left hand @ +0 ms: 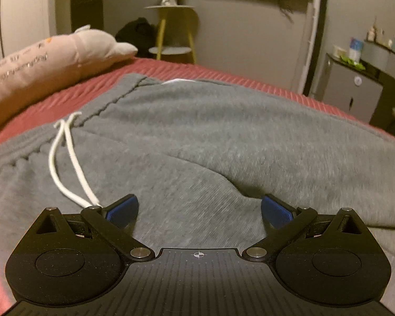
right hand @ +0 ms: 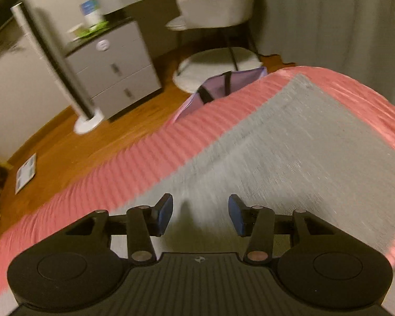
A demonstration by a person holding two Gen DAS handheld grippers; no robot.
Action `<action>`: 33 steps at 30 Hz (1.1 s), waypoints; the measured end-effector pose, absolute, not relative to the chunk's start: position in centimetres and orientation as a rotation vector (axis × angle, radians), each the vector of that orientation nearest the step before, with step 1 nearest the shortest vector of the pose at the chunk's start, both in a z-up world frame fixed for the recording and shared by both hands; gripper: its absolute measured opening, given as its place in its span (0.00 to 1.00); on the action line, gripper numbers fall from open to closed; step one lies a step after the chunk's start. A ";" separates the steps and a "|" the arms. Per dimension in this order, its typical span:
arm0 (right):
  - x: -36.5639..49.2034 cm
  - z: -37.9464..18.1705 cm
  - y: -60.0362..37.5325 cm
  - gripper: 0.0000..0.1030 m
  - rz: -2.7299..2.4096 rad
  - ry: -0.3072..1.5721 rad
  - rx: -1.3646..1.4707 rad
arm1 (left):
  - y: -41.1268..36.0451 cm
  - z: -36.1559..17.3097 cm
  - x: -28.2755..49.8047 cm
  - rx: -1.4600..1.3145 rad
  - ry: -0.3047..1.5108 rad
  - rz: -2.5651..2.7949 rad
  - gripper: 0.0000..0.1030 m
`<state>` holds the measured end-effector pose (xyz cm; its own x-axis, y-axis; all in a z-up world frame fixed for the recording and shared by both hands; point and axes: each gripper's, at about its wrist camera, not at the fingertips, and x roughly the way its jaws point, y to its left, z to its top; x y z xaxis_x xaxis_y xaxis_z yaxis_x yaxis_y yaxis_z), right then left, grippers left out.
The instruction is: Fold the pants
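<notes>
Grey fleece pants (left hand: 197, 137) look soft, floppy; both tongs, left (left hand: 198, 212) wide, right (right hand: 198, 214) narrower, hover empty above them; grab the waistband.

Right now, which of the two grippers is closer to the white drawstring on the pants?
Left. The left gripper hovers over the grey pants, its finger right beside the drawstring ends. The right gripper is over a plain leg stretch, no drawstring in its view.

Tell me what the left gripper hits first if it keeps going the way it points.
Most likely the grey pants on the red bedspread; the left gripper is open, angled down at the fabric just beyond its fingertips.
</notes>
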<state>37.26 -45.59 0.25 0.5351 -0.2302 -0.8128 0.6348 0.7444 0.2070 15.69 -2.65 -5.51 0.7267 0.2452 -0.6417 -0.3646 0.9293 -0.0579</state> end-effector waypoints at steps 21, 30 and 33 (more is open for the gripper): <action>21.3 0.9 -46.2 0.02 -0.537 0.547 0.671 | -2.1 -5.0 14.5 -0.264 0.621 0.350 1.00; 4.6 -3.1 -45.5 0.07 -0.804 0.519 0.793 | -3.5 -3.3 12.7 -0.215 0.579 0.289 1.00; 5.4 -4.2 -47.5 0.32 -0.669 0.449 0.981 | -3.4 -2.9 12.2 -0.234 0.571 0.279 1.00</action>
<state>5.39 -47.55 -4.15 0.7166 -0.3115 -0.6241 0.6956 0.3848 0.6067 12.19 -3.44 -2.95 0.8058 0.1941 -0.5595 -0.3226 0.9362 -0.1398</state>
